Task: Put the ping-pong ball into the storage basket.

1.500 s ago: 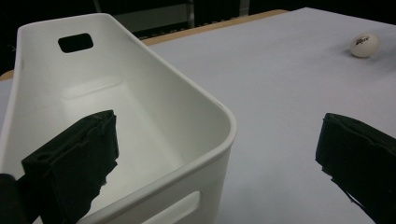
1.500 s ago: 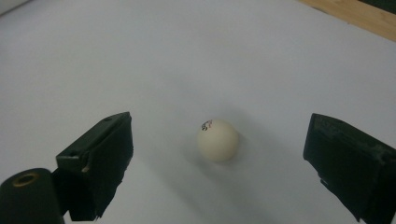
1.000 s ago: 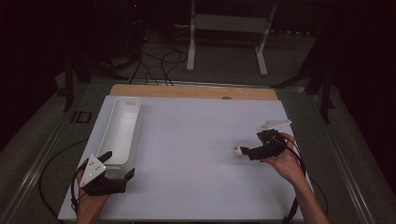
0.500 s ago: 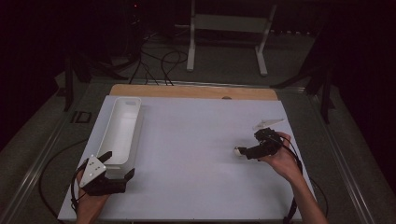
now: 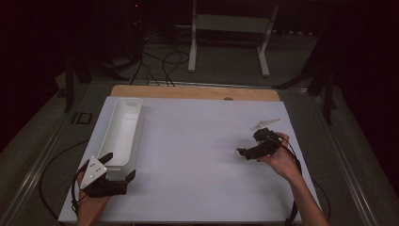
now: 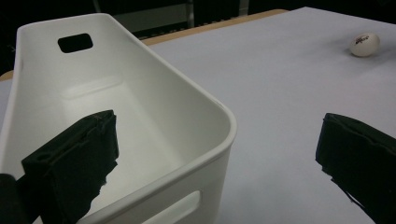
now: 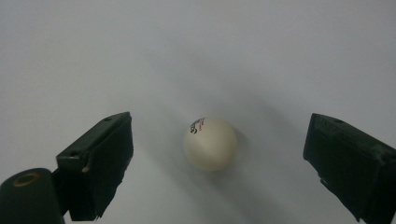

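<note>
At the lower left of the high view the left tool (image 5: 117, 176) sits low on the white worktop (image 5: 197, 155), held by a hand (image 5: 89, 207) that comes in from the bottom edge, with its grey three-cornered plate on top. Its jaws stand wide and straddle the near end of a long white bin (image 5: 123, 132), which lies lengthwise toward the upper left of the frame. In the left gripper view one jaw hangs inside the bin (image 6: 140, 107), above its bare floor, and the other is outside over the worktop, with the rounded near corner of the wall between them; neither jaw visibly touches the wall. A slot handle is cut in the bin's far end. The ball (image 6: 364, 45) shows small at the upper right of that view, well apart from the bin. Toward the right of the high view the right tool (image 5: 244, 153) points leftward, low over the worktop, held in the right hand (image 5: 280, 157). In the right gripper view its jaws are spread wide with the small white ball (image 7: 210, 143) resting on the worktop between them, nearer the left jaw and clear of both, its printed mark turned to the upper left.
</note>
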A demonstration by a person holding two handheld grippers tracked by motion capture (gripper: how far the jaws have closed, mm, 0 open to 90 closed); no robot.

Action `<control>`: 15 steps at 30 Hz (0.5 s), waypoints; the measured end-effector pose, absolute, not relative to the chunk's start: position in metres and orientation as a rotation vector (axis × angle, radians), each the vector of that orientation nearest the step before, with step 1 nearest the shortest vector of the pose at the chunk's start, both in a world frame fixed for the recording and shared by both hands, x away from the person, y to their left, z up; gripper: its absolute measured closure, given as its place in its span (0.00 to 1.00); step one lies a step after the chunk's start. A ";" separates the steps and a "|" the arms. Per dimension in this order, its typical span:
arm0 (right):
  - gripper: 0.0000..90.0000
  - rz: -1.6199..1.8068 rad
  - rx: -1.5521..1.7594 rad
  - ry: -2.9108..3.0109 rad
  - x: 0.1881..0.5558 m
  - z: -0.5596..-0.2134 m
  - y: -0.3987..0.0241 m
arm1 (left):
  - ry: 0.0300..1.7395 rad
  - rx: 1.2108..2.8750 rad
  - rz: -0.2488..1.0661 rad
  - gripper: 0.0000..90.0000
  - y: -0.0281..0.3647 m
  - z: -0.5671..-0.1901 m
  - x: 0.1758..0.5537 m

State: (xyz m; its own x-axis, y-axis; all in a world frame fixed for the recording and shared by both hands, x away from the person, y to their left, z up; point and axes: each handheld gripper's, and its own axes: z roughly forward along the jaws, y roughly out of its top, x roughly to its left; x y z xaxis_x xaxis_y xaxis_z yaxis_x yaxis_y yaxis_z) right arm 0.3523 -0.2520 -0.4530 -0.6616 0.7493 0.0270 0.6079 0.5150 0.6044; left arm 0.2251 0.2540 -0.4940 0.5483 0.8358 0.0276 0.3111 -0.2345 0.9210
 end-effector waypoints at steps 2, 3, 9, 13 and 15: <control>0.09 0.858 1.149 2.526 0.354 -0.455 -0.251 | 0.949 1.797 0.665 0.00 0.254 -0.494 0.225; 0.09 0.858 1.146 2.527 0.355 -0.455 -0.250 | 0.948 1.798 0.665 0.00 0.254 -0.494 0.225; 0.09 0.849 1.149 2.536 0.358 -0.459 -0.249 | 0.948 1.798 0.665 0.00 0.254 -0.494 0.225; 0.09 0.839 1.149 2.543 0.360 -0.461 -0.249 | 0.948 1.797 0.666 0.00 0.254 -0.494 0.225; 0.09 0.830 1.152 2.544 0.362 -0.462 -0.249 | 0.948 1.797 0.666 0.00 0.254 -0.494 0.225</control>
State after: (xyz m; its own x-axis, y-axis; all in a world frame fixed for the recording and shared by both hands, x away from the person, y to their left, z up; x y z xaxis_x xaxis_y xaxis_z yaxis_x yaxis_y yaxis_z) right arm 0.3616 -0.2487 -0.4623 -0.6654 0.7460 0.0248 0.6173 0.5313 0.5802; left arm 0.2251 0.2539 -0.4941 0.5483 0.8358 0.0289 0.3104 -0.2354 0.9210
